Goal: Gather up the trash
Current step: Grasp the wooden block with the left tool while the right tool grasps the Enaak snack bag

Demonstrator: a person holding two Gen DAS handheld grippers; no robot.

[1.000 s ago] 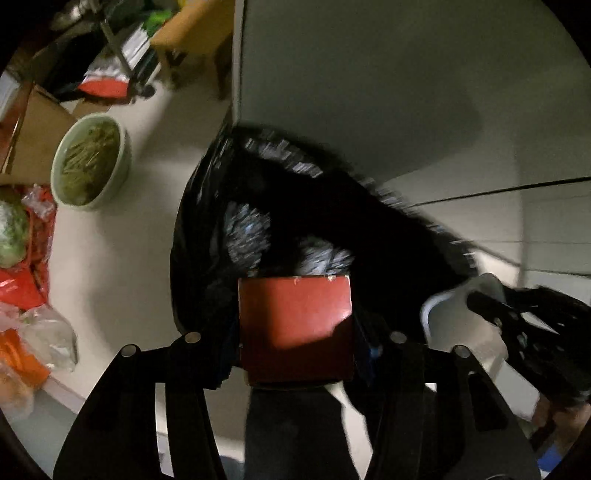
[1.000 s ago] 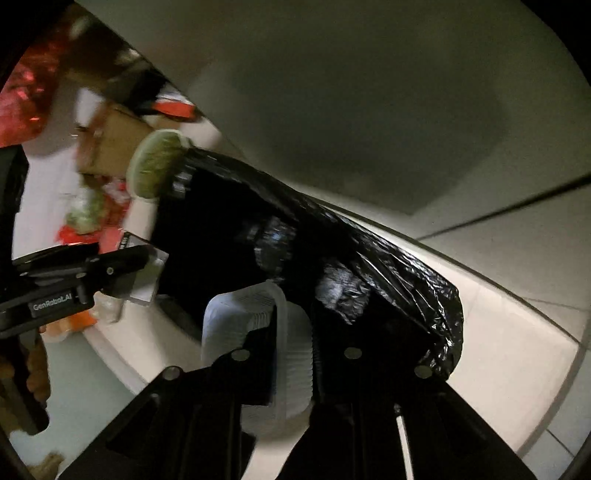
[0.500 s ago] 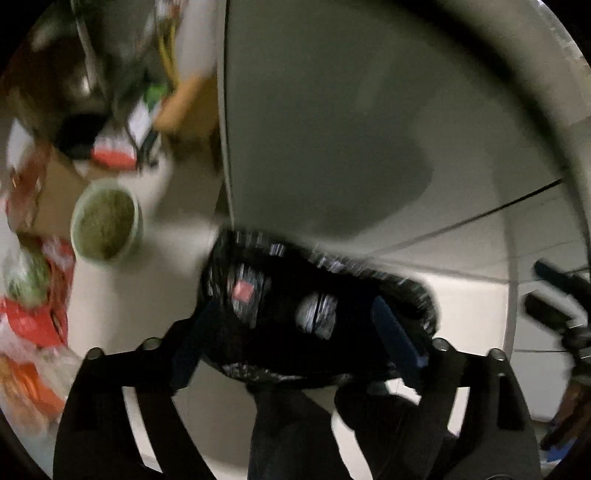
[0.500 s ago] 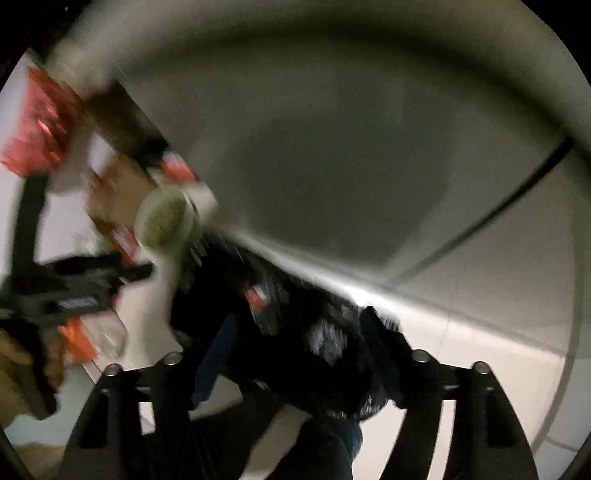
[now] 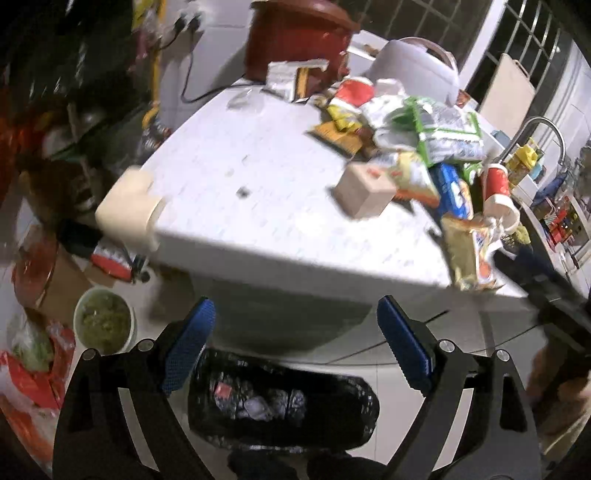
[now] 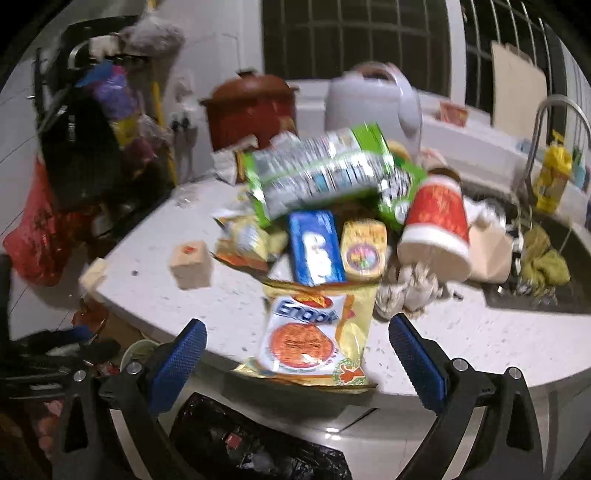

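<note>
A black bin bag (image 5: 284, 406) stands open on the floor below both grippers, with a red box (image 5: 221, 389) and crumpled scraps inside; it also shows in the right wrist view as the bin bag (image 6: 258, 446). Above it, a white counter (image 5: 240, 184) carries a trash pile: a yellow snack bag (image 6: 314, 339) overhanging the edge, a blue packet (image 6: 314, 247), a red paper cup (image 6: 436, 225), a green-and-white pack (image 6: 317, 177) and a small beige box (image 6: 190, 262). My left gripper (image 5: 295, 310) is open and empty. My right gripper (image 6: 295, 325) is opening, nothing between its jaws.
A red pot (image 5: 295, 33) and a white cooker (image 5: 417, 66) stand at the counter's back. A sink with a tap (image 6: 554, 122) lies to the right. On the floor at left are a bowl of green food (image 5: 103, 325) and red bags (image 5: 29, 373).
Both grippers rose from the bin bag and tilted up toward the counter. The left let go of the red box, the right of the white tray; both jaws spread wide.
</note>
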